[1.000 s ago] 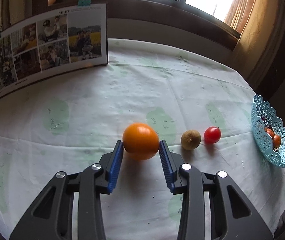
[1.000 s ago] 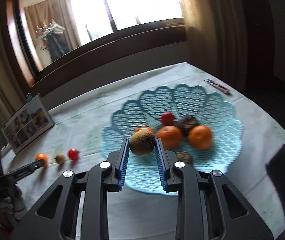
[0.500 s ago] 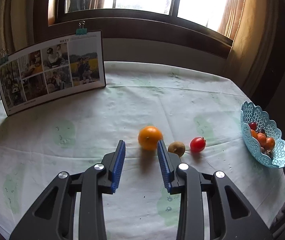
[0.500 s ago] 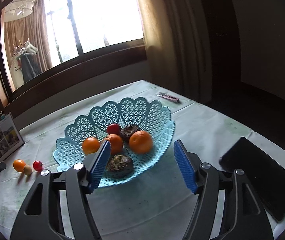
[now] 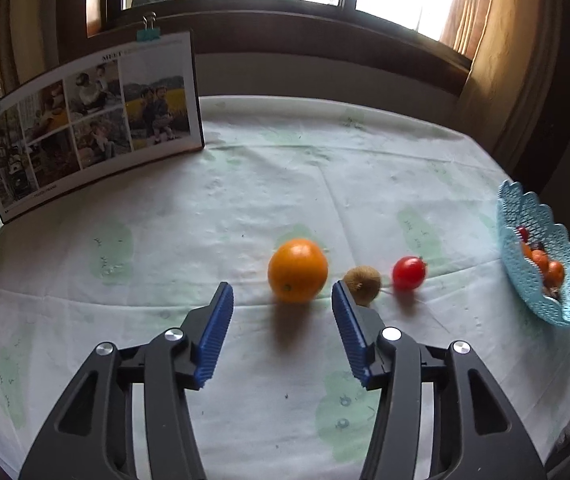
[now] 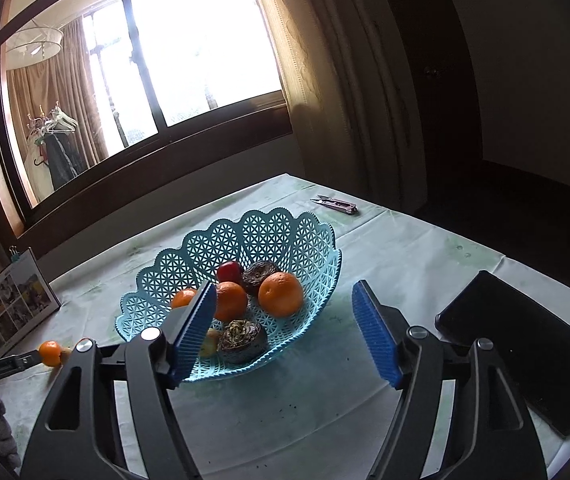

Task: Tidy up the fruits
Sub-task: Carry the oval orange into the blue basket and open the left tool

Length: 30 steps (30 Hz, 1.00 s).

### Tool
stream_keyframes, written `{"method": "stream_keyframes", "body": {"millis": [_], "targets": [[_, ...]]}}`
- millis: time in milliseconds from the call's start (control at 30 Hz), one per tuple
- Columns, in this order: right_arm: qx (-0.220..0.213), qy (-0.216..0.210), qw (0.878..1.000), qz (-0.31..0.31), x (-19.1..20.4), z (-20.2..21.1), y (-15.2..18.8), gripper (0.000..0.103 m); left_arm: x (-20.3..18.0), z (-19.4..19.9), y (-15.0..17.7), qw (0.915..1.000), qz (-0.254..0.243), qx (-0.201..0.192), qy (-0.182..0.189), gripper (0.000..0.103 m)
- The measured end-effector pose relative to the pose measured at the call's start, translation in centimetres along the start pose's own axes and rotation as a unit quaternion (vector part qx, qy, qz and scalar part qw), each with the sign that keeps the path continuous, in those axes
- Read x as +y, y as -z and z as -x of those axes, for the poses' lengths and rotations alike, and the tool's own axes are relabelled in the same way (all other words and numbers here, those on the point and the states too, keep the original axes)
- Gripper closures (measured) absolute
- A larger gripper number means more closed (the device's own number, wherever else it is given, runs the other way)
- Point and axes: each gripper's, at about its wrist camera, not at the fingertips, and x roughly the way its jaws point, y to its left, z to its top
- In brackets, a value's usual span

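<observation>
Hovering low over the pale green-patterned tablecloth [image 5: 245, 200], the left gripper [image 5: 281, 300] has its blue-padded jaws spread wide and empty, with the round orange fruit [image 5: 298, 270] lying on the cloth just ahead of the gap and touching neither pad. The left wrist view alone shows the row clearly: just right of the orange sits a small fuzzy brown kiwi [image 5: 362, 283], partly hidden behind the right fingertip, then a small red tomato [image 5: 409, 273], apart from each other. That view catches the light blue lattice plastic basket [image 5: 541, 224] only edge-on at the far right, and a clipped photo collage board [image 5: 89, 120] stands at the back left. The right wrist view opens the basket [image 6: 277, 228] fully: oranges, a red fruit, two dark brownish fruits and a pale piece lie inside. The right gripper [image 6: 285, 322] hangs above its near rim, jaws released and holding nothing. Only this view shows the black rectangular tablet [image 6: 521, 344] at the right and small metal snips [image 6: 335, 203] beyond the basket.
</observation>
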Motion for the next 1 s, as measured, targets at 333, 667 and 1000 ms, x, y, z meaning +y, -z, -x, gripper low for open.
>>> {"method": "stream_keyframes", "body": {"millis": [333,667,1000], "targets": [[0.007,-0.01,1.0,-0.009,-0.3,-0.3,0.0,0.031,-0.5,-2.2,-0.5,0.9997,-0.002,0.024,0.004,0.064],[0.01,-0.018,1.0,-0.011,-0.2,-0.5,0.1,0.031,-4.8,0.9,-1.7,0.9988,-0.041,-0.027,0.002,0.064],[0.012,-0.022,1.0,-0.016,-0.4,-0.5,0.1,0.031,-13.9,1.8,-2.6,0.9906,-0.117,-0.048,0.052,0.064]]}}
